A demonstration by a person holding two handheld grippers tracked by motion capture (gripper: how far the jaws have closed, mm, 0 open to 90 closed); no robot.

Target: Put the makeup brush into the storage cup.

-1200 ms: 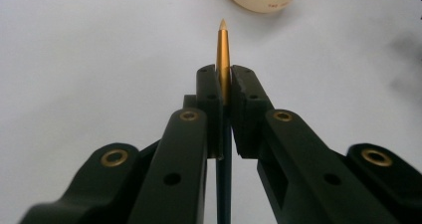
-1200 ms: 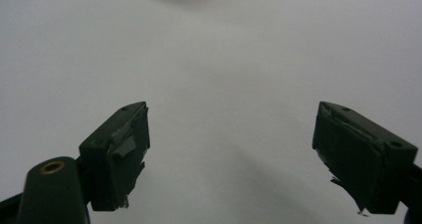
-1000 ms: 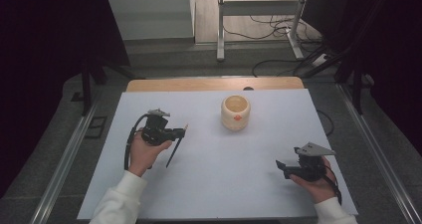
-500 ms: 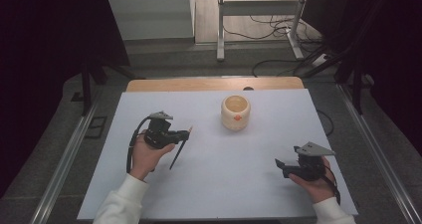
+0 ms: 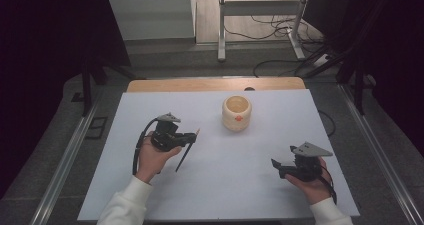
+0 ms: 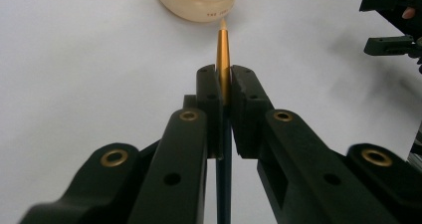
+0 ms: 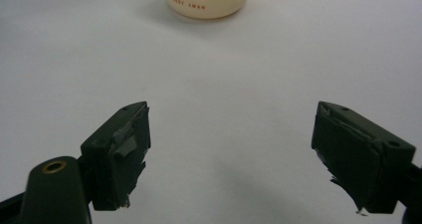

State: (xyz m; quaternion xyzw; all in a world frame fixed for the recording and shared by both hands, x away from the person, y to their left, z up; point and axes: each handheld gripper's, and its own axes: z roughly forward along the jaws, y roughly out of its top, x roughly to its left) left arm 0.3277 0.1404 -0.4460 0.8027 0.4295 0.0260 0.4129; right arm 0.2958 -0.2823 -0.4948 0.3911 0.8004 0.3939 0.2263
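A cream ceramic cup (image 5: pixel 236 113) stands on the white table top (image 5: pixel 250 195), a little behind its middle. My left gripper (image 5: pixel 192 136) hovers left of the cup, shut on a dark pen (image 5: pixel 182 157) that hangs slanted below the jaws. In the left gripper view the jaws pinch the pen (image 6: pixel 222 55), and its gold tapered tip points at the cup's base (image 6: pixel 196 5). My right gripper (image 5: pixel 278 168) rests near the front right, open, with nothing between its fingers (image 7: pixel 119 149). The cup (image 7: pixel 206 0) lies far ahead of it.
A wooden strip (image 5: pixel 215 84) edges the table's far side. Metal rails (image 5: pixel 65 160) run along both sides. Beyond the table are cables and a metal stand (image 5: pixel 260 15) on the floor. The other gripper (image 6: pixel 393 20) shows at the top right of the left gripper view.
The left gripper with the pen has drifted slightly to the right, toward the cup. The right gripper has stayed where it was.
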